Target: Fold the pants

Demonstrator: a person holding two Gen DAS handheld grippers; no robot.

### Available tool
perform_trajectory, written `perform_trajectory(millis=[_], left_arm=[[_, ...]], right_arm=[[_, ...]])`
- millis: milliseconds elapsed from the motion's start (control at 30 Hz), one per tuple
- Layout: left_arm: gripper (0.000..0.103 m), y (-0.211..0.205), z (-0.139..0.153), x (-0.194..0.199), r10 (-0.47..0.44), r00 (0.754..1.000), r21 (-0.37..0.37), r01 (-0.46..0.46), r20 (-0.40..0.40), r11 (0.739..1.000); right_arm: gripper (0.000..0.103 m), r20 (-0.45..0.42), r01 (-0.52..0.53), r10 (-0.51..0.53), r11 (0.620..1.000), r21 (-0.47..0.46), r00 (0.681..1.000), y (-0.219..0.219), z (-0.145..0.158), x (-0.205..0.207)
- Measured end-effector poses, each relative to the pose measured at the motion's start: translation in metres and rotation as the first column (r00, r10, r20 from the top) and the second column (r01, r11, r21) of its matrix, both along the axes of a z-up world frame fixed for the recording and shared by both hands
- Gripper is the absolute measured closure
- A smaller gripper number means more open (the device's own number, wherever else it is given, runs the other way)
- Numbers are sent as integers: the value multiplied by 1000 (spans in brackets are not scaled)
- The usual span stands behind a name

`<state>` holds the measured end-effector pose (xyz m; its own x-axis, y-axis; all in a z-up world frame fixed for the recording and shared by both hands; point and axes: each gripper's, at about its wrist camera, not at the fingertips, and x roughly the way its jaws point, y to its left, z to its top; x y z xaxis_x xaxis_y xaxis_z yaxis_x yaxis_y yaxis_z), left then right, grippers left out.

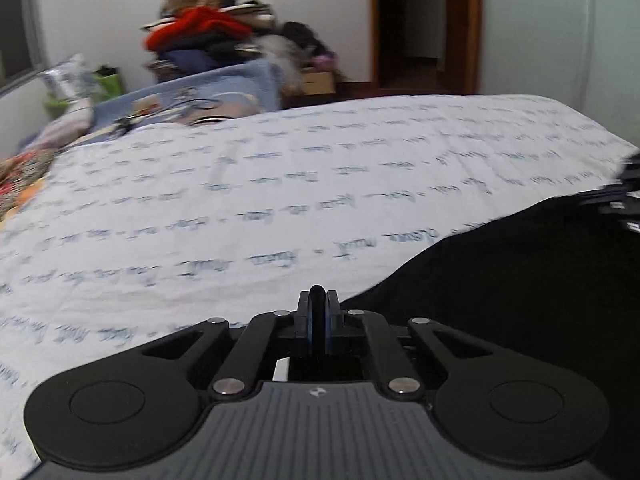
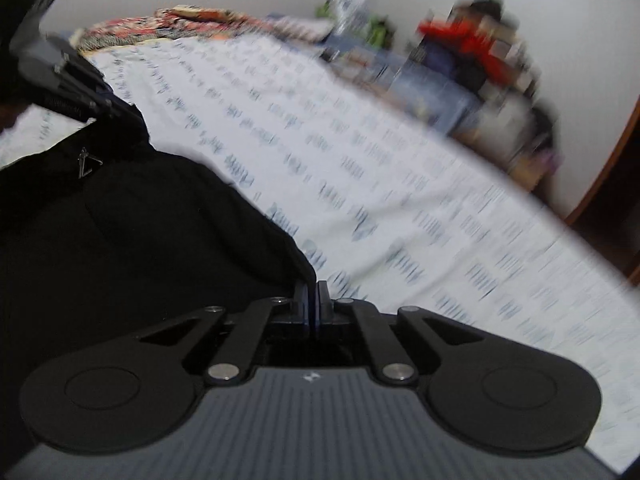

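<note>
Both tools, left tool and right tool, are clamped on the black pants' edge, upon the printed bedsheet.

Print on bedsheet smeared by motion, unreadable. Clothes pile by far wall blurred, items indistinct. Black pants cut off at frame edge. Doorway interior dark.

Home bedroom: bed under white sheet printed with blue script, heaped pile of red and dark clothes against white wall, brown wooden doorway.
</note>
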<state>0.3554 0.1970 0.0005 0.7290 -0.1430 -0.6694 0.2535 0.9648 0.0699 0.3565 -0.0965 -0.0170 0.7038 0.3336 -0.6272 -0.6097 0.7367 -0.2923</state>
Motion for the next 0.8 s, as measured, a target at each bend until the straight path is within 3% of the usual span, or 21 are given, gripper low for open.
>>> perform_trajectory(millis=[167, 333, 600, 800], left_arm=[[99, 6, 27, -57, -21, 996, -37, 24, 91, 999], [99, 16, 43, -133, -28, 989, -107, 44, 147, 993], [99, 33, 28, -241, 21, 992, -162, -1, 124, 987], [98, 49, -9, -267, 88, 996, -158, -84, 21, 984]], right_arm=[[99, 217, -6, 15, 999, -43, 976, 12, 28, -77], [99, 299, -44, 72, 994, -98, 952, 17, 37, -163], [99, 270, -128, 160, 983, -132, 949, 17, 20, -286], [99, 161, -185, 205, 974, -131, 965, 24, -13, -334]])
